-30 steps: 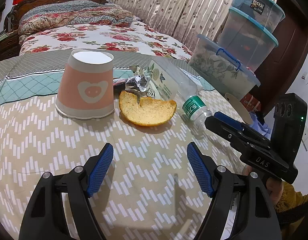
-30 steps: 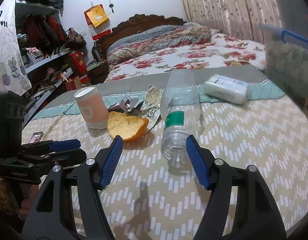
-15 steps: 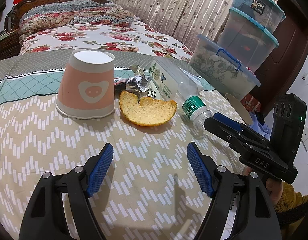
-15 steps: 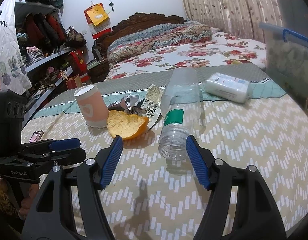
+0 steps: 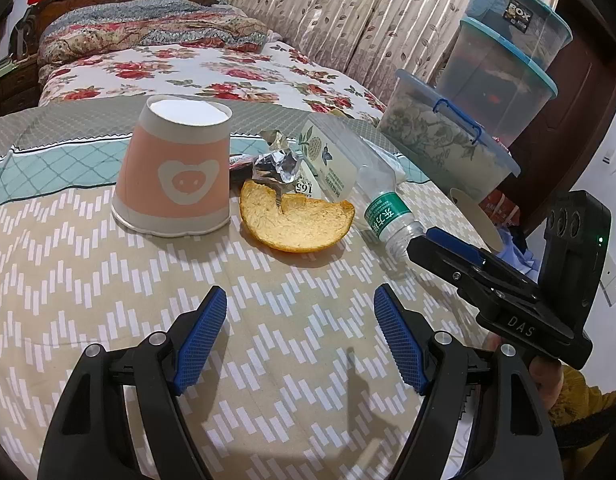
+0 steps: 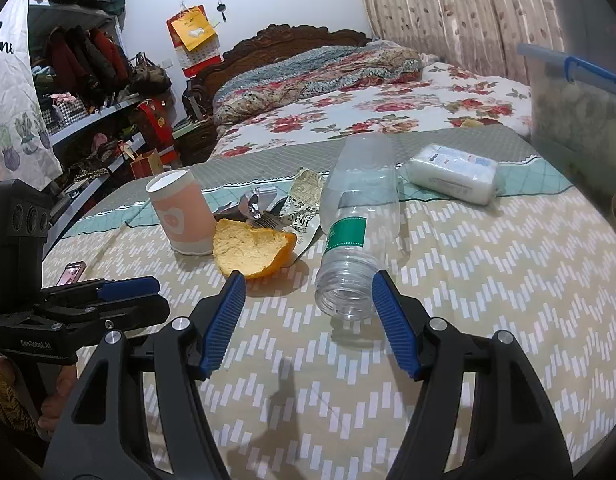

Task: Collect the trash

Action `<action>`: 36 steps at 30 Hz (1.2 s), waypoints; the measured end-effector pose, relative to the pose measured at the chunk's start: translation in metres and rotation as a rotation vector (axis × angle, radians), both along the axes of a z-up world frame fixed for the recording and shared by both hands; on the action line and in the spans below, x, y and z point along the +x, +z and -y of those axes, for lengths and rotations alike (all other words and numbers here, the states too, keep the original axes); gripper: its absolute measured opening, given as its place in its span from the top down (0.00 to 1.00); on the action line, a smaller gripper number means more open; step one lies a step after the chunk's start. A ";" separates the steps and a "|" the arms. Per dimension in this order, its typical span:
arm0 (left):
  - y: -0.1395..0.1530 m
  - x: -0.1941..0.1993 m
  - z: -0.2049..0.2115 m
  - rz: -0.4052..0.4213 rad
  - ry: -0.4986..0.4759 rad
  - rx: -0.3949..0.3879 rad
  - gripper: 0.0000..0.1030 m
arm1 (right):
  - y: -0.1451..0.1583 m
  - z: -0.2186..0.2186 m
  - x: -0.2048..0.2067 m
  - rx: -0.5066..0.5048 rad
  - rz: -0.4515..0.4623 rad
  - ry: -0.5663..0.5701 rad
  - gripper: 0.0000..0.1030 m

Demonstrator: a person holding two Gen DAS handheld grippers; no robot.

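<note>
2 grippers, left gripper (image 5: 300, 336) and right gripper (image 6: 308, 320), had jaws spread, holding nothing. The bottle (image 6: 356, 232) lay at frame center, peel (image 6: 252, 252) and cup (image 6: 184, 212) to its left.

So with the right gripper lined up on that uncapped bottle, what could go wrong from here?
1. The plastic bottle lies on its side on a soft bedspread; the open right gripper has only one pad near its mouth, so closing may roll it away.
2. The bottle rests against the printed wrapper and orange peel, so lifting may drag them.
3. The left gripper hangs open, nothing steadying the pile.
</note>
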State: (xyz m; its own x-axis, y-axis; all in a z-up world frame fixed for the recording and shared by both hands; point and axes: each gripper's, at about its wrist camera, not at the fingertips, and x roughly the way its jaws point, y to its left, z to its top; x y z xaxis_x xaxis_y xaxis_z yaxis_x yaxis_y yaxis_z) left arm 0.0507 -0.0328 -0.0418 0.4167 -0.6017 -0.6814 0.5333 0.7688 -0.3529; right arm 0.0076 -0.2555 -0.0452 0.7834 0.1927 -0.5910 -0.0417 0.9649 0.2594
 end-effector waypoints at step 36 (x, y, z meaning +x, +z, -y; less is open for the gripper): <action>0.001 0.000 -0.001 -0.006 0.003 -0.009 0.30 | 0.001 0.002 0.000 0.000 -0.002 0.000 0.35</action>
State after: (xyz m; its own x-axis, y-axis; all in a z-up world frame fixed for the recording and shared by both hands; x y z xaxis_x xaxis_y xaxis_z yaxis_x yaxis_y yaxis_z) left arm 0.0511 -0.0314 -0.0410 0.4142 -0.6064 -0.6788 0.5288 0.7673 -0.3628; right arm 0.0078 -0.2573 -0.0439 0.7823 0.1926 -0.5923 -0.0410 0.9649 0.2596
